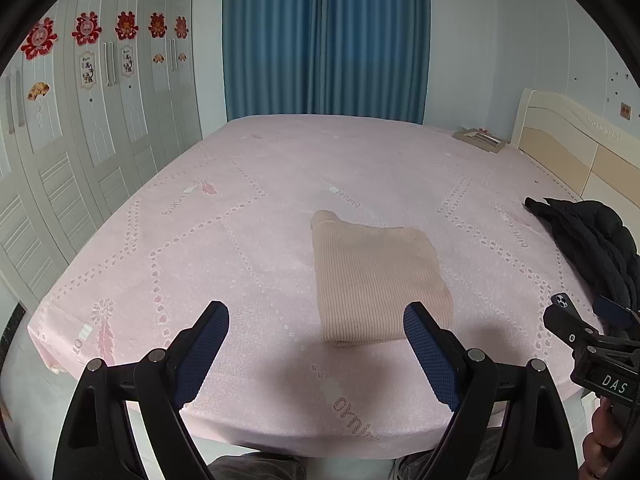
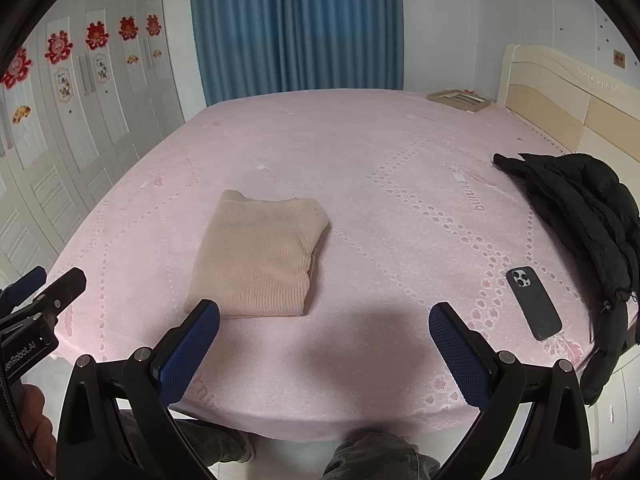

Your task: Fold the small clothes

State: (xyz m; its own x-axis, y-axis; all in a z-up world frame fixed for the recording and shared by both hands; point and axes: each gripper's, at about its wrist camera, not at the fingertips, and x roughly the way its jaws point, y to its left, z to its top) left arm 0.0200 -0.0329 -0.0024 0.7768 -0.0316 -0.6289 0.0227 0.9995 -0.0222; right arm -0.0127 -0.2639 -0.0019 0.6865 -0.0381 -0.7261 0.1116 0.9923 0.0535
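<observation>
You are holding your left gripper (image 1: pixel 316 320) and right gripper (image 2: pixel 324 318) above the bed's (image 2: pixel 400 152) near edge, fingers spread wide and gripping nothing. The folded beige sweater (image 2: pixel 260 256) is lying flat ahead, untouched.

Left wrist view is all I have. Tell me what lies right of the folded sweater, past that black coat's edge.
Observer: A dark phone lies face down on the pink sheet, between the beige sweater and the black coat.
Operator: Report the right gripper's state.
Observer: The right gripper is open, nothing between its blue pads, held short of the sweater.
Operator: Check the sweater's right side.
Observer: It shows stacked folded layers along that edge; the fold looks finished.
</observation>
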